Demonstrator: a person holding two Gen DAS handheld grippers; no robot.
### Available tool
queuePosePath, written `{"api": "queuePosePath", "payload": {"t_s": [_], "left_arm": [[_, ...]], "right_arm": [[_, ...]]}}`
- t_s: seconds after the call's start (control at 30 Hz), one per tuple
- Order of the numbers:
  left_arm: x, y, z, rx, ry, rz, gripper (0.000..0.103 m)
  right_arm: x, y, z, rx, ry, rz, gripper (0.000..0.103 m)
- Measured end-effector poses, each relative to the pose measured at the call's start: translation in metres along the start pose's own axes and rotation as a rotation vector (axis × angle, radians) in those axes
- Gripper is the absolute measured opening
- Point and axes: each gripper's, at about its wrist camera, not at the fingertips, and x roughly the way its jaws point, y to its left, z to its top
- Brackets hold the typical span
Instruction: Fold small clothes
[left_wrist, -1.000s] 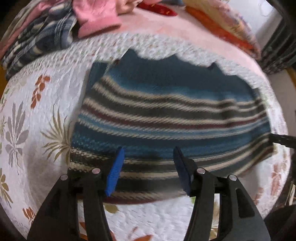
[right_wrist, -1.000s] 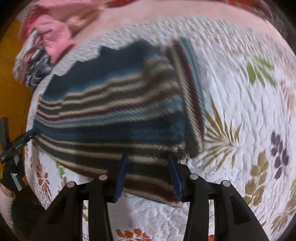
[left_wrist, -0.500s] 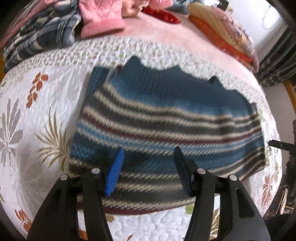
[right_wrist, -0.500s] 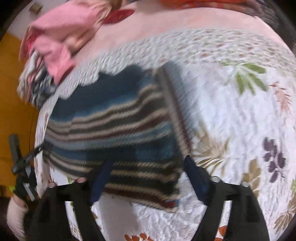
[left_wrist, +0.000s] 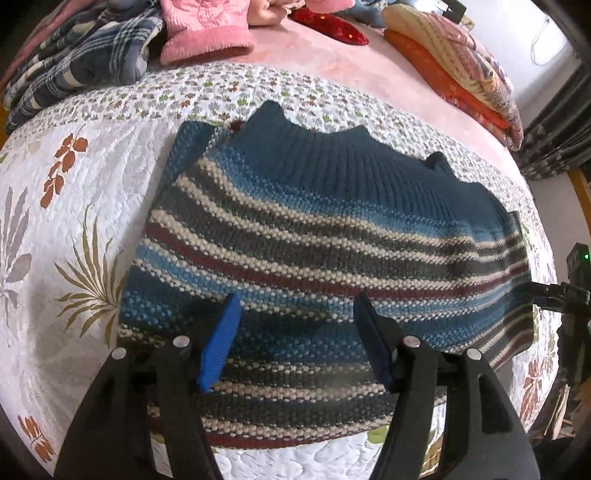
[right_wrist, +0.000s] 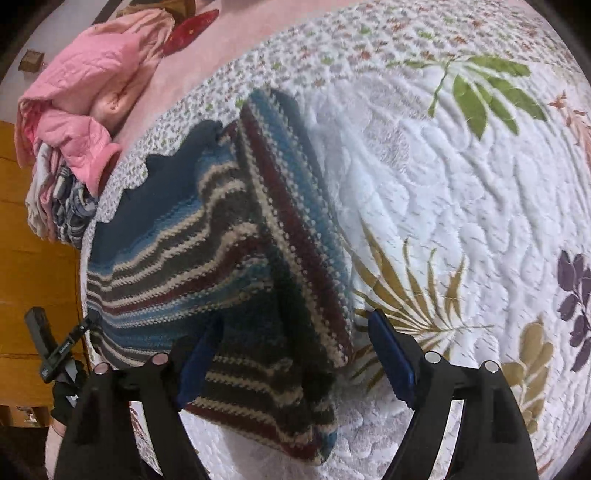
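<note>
A blue, grey, cream and maroon striped knit sweater (left_wrist: 325, 243) lies flat on the quilted bedspread, dark blue ribbed collar at the far side. My left gripper (left_wrist: 295, 332) hovers open over its near hem, holding nothing. In the right wrist view the same sweater (right_wrist: 236, 266) shows a sleeve folded over its right side. My right gripper (right_wrist: 291, 350) stands open above that near corner, nothing between its fingers. The right gripper's tip (left_wrist: 554, 291) shows at the sweater's right edge in the left wrist view.
A white floral quilt (left_wrist: 74, 206) covers the bed over a pink sheet (left_wrist: 332, 62). A pile of pink and plaid clothes (left_wrist: 110, 48) lies at the far left, folded blankets (left_wrist: 461, 62) at the far right. An orange wooden panel (right_wrist: 33, 266) borders the bed.
The right gripper opened wider and turned over the sweater's right corner. The left gripper drew back a little and stayed open. The sweater lies still.
</note>
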Motion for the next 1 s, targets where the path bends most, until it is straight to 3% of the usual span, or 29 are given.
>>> {"api": "queuePosePath", "payload": {"t_s": [0.07, 0.1, 0.13, 0.23, 0.33, 0.7, 1.0], "left_arm": [[0.002, 0.000, -0.001, 0.009, 0.003, 0.004, 0.064], [0.002, 0.000, -0.001, 0.014, 0.004, 0.004, 0.065], [0.002, -0.001, -0.001, 0.019, 0.004, 0.004, 0.066], [0.002, -0.002, -0.002, 0.023, 0.004, 0.004, 0.066], [0.001, -0.001, -0.002, 0.023, 0.004, -0.001, 0.067], [0.003, 0.000, -0.003, 0.036, 0.008, 0.008, 0.067], [-0.001, 0.001, -0.001, 0.013, 0.005, -0.012, 0.067]], "right_arm": [[0.005, 0.004, 0.000, -0.018, 0.002, -0.018, 0.080], [0.008, 0.006, -0.001, -0.032, -0.004, -0.027, 0.073], [0.009, 0.009, -0.001, -0.043, -0.008, -0.024, 0.055], [0.010, 0.020, -0.002, -0.074, -0.013, -0.012, 0.040], [0.000, 0.031, -0.003, -0.124, -0.037, -0.002, 0.034], [0.004, 0.016, -0.004, -0.082, -0.020, -0.032, 0.033], [0.001, 0.031, 0.000, -0.079, -0.021, -0.026, 0.029]]}}
